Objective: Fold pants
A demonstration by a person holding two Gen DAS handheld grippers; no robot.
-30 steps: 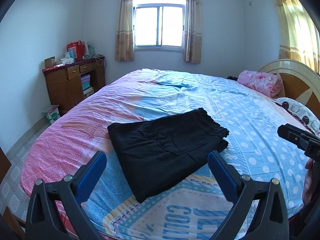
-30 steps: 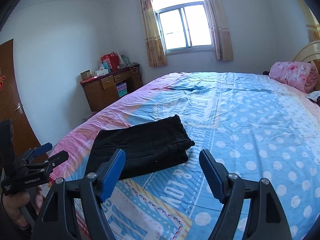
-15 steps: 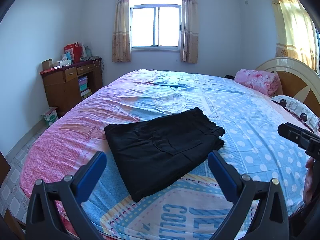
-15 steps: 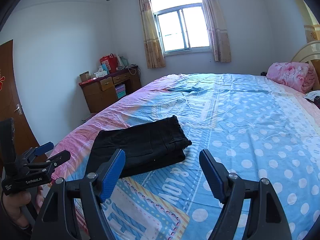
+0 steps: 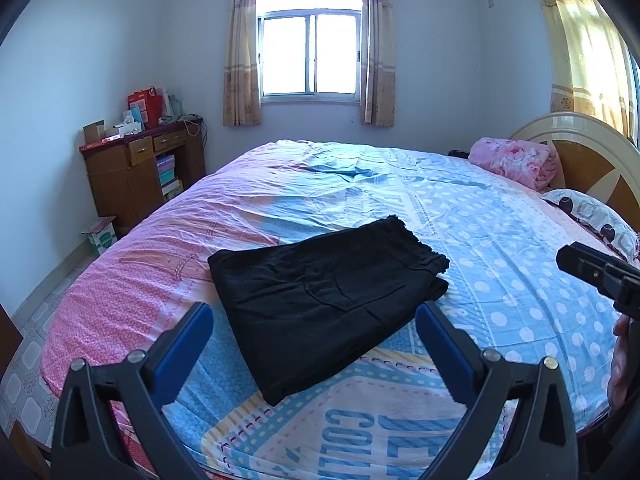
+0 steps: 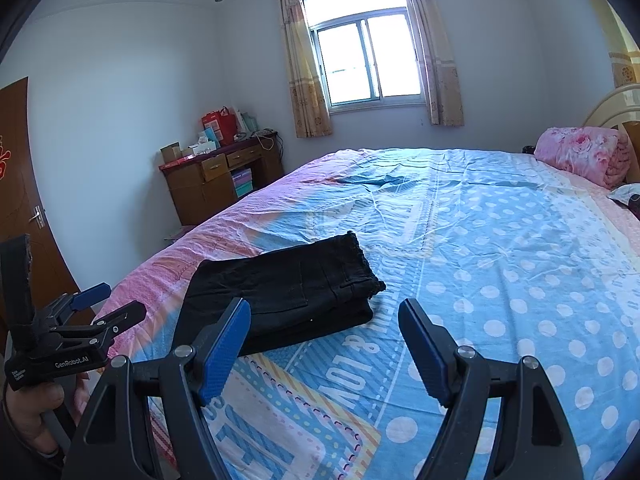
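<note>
left gripper (image 5: 314, 334) wide, empty; right gripper (image 6: 324, 340) wide, empty; folded pants (image 5: 324, 292) untouched

Matt black cloth pants (image 5: 320, 300), creased cotton bedsheet (image 5: 500, 240) (printed), glossy wooden headboard (image 5: 580, 148)

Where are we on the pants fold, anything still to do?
Done: the black pants lie on the bed as a compact rectangle, layers stacked, waistband edge toward the headboard. In hand: nothing; the left gripper and right gripper are both open and clear of the cloth. Left: at most a tidy of the slightly uneven layers at the waistband corner; otherwise it looks finished.
</note>
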